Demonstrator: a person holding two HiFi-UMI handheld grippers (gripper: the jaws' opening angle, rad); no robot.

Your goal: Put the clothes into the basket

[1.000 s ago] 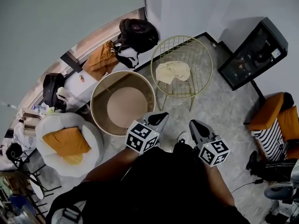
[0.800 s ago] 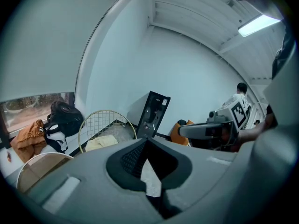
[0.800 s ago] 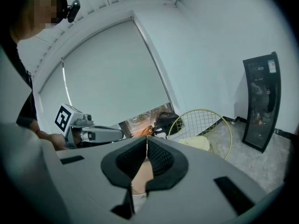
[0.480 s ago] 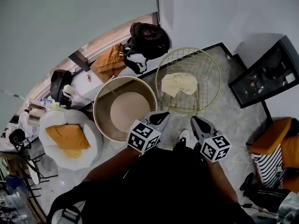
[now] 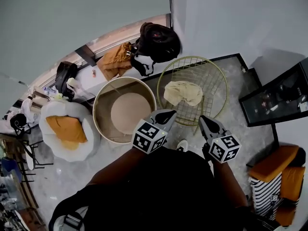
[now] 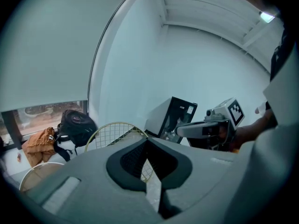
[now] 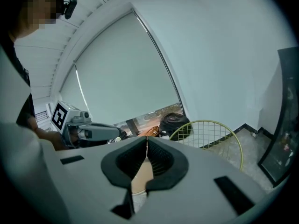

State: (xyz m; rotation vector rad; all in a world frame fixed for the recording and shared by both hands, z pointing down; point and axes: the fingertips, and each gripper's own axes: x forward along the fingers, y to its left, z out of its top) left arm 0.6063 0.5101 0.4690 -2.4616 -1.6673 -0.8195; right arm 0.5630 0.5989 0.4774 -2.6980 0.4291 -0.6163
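Near the centre of the head view, a pale cream crumpled cloth lies inside the round gold wire basket, which stands on the grey marbled floor. Just left of it sits a wide round tan tub. Further up, an orange garment lies beside a black backpack. The left tongs and right tongs hang below the basket, each with jaws closed together and holding nothing.
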